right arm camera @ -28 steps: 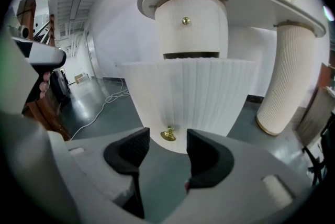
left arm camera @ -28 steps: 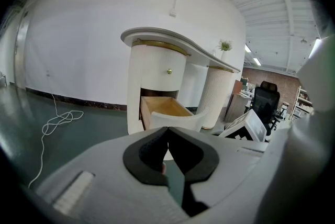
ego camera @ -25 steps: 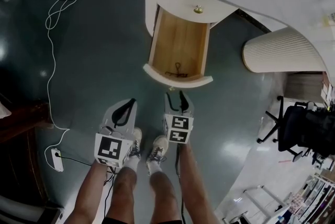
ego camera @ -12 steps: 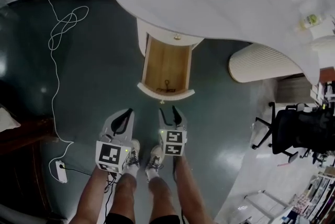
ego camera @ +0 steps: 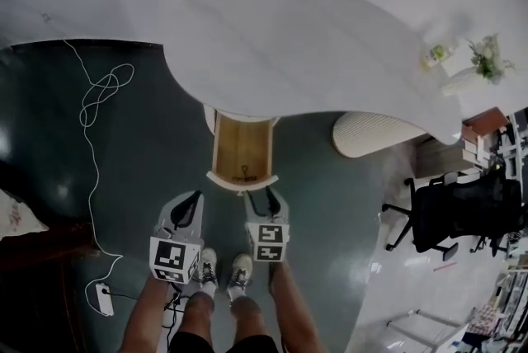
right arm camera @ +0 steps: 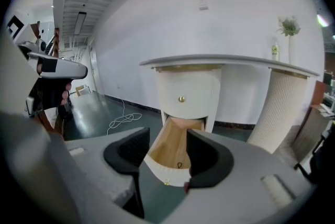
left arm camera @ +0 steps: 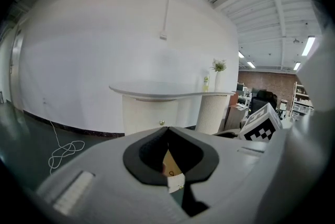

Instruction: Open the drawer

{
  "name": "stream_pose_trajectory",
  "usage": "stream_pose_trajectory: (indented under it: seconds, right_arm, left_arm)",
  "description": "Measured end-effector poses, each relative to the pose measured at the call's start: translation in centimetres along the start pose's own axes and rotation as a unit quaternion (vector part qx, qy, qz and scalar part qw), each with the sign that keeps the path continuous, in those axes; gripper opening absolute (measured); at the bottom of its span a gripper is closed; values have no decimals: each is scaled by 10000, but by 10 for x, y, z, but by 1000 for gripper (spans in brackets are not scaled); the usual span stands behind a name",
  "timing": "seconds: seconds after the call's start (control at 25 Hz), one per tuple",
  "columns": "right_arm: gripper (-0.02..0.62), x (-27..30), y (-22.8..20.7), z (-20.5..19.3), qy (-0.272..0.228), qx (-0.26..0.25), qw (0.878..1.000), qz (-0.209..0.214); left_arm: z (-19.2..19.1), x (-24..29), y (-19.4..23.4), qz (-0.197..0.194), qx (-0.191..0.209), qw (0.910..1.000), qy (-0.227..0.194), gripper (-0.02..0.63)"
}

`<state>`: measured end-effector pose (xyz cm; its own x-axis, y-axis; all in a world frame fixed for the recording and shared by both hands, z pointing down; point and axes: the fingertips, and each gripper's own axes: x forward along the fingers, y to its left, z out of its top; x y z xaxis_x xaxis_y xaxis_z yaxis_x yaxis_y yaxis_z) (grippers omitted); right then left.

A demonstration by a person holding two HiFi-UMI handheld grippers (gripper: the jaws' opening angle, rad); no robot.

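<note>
Under the white table (ego camera: pixel 313 54), a wooden drawer (ego camera: pixel 242 149) stands pulled out, with its curved white front (ego camera: pixel 241 181) facing me. A small black loop (ego camera: pixel 243 176) lies inside it near the front. My right gripper (ego camera: pixel 259 194) is open and empty, just short of the front's right end. In the right gripper view, the drawer (right arm camera: pixel 172 147) shows between the spread jaws of the right gripper (right arm camera: pixel 167 136), below a closed drawer with a brass knob (right arm camera: pixel 181 98). My left gripper (ego camera: pixel 196 195) hangs left of the drawer, shut and empty. In the left gripper view, the left gripper (left arm camera: pixel 167 129) has its tips together.
A white cable (ego camera: pixel 95 96) loops over the dark floor at the left and runs to a power strip (ego camera: pixel 104 299). A ribbed white pedestal (ego camera: pixel 367 137) stands right of the drawer, with a black office chair (ego camera: pixel 450 215) beyond it. A bottle (ego camera: pixel 435 54) and a plant (ego camera: pixel 487 54) stand on the table. The person's shoes (ego camera: pixel 221 269) are below the grippers.
The head view has drawn back and tilted up, so the drawer looks smaller and more of the table shows. Both grippers have come back with it. The drawer stays open.
</note>
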<state>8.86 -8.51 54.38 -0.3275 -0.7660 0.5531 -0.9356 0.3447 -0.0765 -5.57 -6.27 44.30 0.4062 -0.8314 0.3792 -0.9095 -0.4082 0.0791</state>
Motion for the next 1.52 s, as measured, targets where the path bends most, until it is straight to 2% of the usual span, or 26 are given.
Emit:
stream_pose_trajectory:
  seconds: [0.36, 0.88, 1.16, 1.52]
  right_arm:
    - [224, -76, -25, 124, -505, 51, 9984, -237]
    - [224, -184, -39, 268, -1353, -251, 9898, -381]
    - [206, -230, -39, 311, -1720, -466, 9827, -505]
    - [130, -281, -23, 326, -1977, -633, 9766, -565]
  left_arm:
    - [120, -33, -13, 69, 278, 9989, -384, 11]
    - [262, -73, -34, 186, 445, 9939, -995, 11]
    - [308, -104, -46, 242, 530, 9899, -1292, 11]
    - [332, -134, -41, 292, 581, 9880, -1403, 10]
